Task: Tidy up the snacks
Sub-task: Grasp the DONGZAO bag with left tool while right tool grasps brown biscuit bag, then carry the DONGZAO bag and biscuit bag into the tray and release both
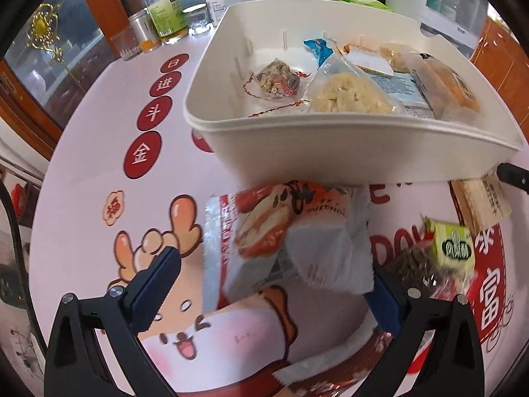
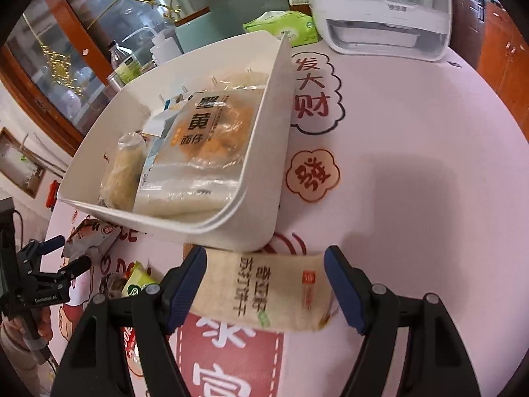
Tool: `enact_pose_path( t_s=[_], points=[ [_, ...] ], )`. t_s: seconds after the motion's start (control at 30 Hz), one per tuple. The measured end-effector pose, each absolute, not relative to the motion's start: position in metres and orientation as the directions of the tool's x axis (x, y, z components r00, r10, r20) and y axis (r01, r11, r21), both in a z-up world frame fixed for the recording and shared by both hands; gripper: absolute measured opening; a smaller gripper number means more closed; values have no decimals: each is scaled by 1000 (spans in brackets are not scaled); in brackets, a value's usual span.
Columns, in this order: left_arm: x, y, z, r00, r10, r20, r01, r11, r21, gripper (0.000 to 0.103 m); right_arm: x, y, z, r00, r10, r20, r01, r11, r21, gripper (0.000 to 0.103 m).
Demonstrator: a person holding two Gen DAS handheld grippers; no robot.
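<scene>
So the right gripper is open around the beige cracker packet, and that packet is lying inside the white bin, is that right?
Not quite. The right gripper is open around the beige cracker packet, but the packet lies on the tablecloth in front of the white bin, not inside it. The right wrist view shows this.

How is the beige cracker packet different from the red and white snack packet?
The cracker packet is beige and lies flat; the red and white packet shows a cake picture and looks crumpled. The cracker packet sits between the right gripper; the other between the left gripper. Both lie on the table, outside the bin, not yet gripped.
</scene>
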State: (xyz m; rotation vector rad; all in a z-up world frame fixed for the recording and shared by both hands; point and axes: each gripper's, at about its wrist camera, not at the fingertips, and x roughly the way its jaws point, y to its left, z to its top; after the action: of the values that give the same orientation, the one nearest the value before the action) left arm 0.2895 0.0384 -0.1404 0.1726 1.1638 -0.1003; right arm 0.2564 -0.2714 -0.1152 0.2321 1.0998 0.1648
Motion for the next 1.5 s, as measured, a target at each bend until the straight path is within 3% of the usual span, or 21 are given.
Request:
enact_pose_path(
  t_s=[0.33,0.57,0.73,0.87,1.0,1.13,1.5],
  points=[
    [303,23,-148,395,18,-918,189,977,101,102,281,-256,-122,340,346,-874,-326,915,236,74],
    [314,20,-155,378,18,-925,195,976,99,99,270,-242,-135,200,334,-921,-515,836,192,75],
    [316,16,-157,376,31,-926,203,972,115,88,245,-230,-136,189,303,-934,-617,777,127,75],
    [312,10,-157,392,61,-918,219,963,158,82,231,-216,-139,239,218,-946,-656,755,8,76],
    [302,6,-153,419,79,-904,234,953,191,71,226,-209,-139,248,213,-945,-644,765,4,73],
    [293,6,-146,443,88,-892,213,956,200,60,221,-215,-135,252,203,-946,-616,788,5,58],
    [239,13,-110,492,21,-870,219,965,147,56,170,-208,-121,328,181,-927,-582,812,-48,56]
  ],
)
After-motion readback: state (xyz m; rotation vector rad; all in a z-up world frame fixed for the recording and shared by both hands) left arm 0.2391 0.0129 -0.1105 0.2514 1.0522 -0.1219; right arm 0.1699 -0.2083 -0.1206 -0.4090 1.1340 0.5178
